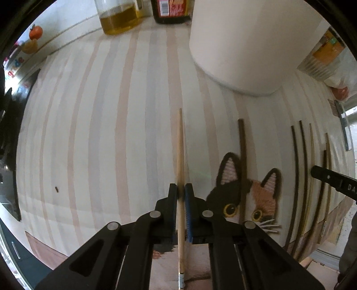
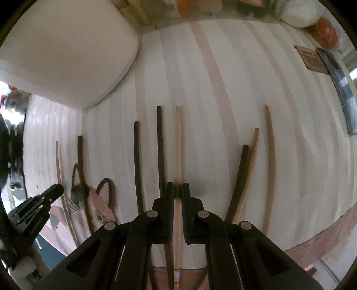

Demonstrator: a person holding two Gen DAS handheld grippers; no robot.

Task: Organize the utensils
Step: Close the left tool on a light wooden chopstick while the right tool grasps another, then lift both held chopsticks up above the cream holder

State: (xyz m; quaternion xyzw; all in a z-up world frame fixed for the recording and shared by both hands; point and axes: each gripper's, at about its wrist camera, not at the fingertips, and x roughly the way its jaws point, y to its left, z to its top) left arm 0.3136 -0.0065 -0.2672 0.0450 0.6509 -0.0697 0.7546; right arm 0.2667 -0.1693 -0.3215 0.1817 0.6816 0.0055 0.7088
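Note:
My left gripper [image 1: 181,189] is shut on a light wooden chopstick [image 1: 180,145] and holds it above the striped cloth, pointing toward the tall white holder [image 1: 245,44]. My right gripper [image 2: 177,189] is shut on another light wooden chopstick [image 2: 177,138] that lies among several dark and light chopsticks, such as a dark one [image 2: 160,142], on the cloth. The white holder also shows in the right wrist view [image 2: 67,51] at the upper left. The left gripper shows there at the left edge [image 2: 53,191]; the right gripper's tip shows in the left wrist view [image 1: 334,180].
A cat-face coaster [image 1: 245,198] lies under a dark chopstick [image 1: 242,145]. An oil bottle [image 1: 118,17] and a dark sauce bottle [image 1: 169,11] stand at the back. Packets [image 1: 325,53] and a red item [image 2: 325,31] lie at the right. The striped cloth [image 1: 111,133] ends near the front edge.

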